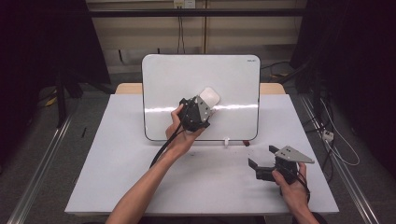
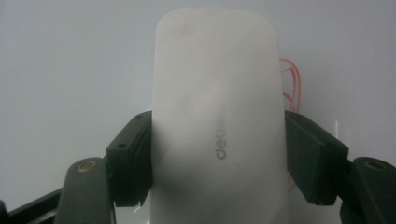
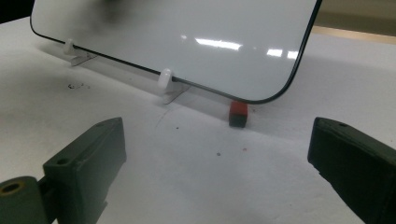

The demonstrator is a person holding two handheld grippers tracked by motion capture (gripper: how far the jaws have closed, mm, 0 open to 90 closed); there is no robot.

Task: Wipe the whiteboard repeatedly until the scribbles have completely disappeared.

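A white whiteboard (image 1: 201, 74) leans on a stand at the back of the table. My left gripper (image 1: 205, 103) is held up against its face, shut on a white eraser (image 1: 209, 97). In the left gripper view the eraser (image 2: 217, 116) fills the gap between both black pads (image 2: 133, 154), and faint red marks (image 2: 293, 79) show on the board beside it. My right gripper (image 1: 262, 157) rests open near the table's front right, with nothing between its jaws. In the right gripper view its jaws frame the bare table (image 3: 219, 186) below the board's lower edge (image 3: 187, 84).
A small red and black block (image 3: 238, 114) lies at the foot of the board (image 1: 246, 144). White clips (image 3: 165, 79) hold the board's bottom edge. The white table top (image 1: 116, 158) has free room at the left and front.
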